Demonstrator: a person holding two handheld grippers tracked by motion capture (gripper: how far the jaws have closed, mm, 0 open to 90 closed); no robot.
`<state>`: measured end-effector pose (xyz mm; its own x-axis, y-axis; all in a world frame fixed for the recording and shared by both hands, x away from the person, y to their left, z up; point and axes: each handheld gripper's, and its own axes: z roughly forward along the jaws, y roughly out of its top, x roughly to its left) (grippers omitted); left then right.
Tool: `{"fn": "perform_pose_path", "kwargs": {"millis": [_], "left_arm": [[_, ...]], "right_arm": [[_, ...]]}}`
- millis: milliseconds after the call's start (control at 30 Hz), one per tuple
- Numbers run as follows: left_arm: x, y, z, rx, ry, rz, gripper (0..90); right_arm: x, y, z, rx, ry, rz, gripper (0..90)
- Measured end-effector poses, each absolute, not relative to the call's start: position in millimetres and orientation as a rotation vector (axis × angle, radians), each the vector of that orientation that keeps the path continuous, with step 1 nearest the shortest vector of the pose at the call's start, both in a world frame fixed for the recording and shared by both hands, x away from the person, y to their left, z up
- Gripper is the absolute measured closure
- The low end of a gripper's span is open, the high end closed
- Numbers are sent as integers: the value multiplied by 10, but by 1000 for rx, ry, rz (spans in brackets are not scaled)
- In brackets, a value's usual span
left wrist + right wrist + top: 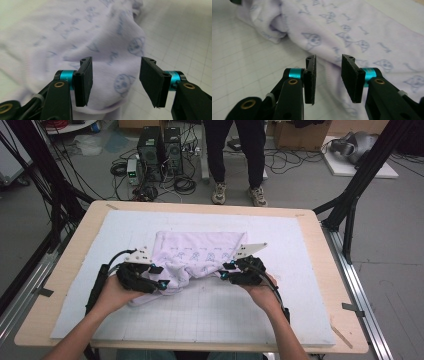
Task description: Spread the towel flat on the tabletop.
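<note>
From the high view, a pale lilac printed garment (197, 257) lies crumpled on the white gridded mat (210, 310) that covers the wooden worktop (65, 265), with the left tongs (159, 277) at its left near edge and the right tongs (225, 271) at its right near edge, a person's legs (235, 155) standing beyond the far side. In the left gripper view the left tongs (115, 82) stand wide apart with a rounded fold of the garment (105, 62) between the jaws, not clamped. In the right gripper view the right tongs (328, 78) are parted by a narrower gap, the garment (352, 37) lying just ahead of and under the tips, nothing gripped.
</note>
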<state>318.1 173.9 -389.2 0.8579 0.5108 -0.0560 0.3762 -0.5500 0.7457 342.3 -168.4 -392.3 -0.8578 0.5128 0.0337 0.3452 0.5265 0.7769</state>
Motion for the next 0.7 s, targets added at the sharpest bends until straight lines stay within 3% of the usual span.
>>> {"fn": "perform_pose_path", "kwargs": {"millis": [100,133,233,267,700], "left_arm": [[3189,1622,-4013,2278,634,237,437],[3195,1596,-4040,2279,630,231,484],[3238,1549,-4064,2304,614,223,821],[3244,1529,-4049,2301,613,215,851],[3051,1075,-3389,2185,398,168,870]], "right_arm": [[3369,-1584,-3957,701,2608,1191,621],[3364,-1557,-3962,688,2610,1196,621],[3357,-1511,-3952,676,2611,1200,616],[3362,-1509,-3954,669,2605,1205,615],[3265,-1750,-3849,699,2559,1243,603]]}}
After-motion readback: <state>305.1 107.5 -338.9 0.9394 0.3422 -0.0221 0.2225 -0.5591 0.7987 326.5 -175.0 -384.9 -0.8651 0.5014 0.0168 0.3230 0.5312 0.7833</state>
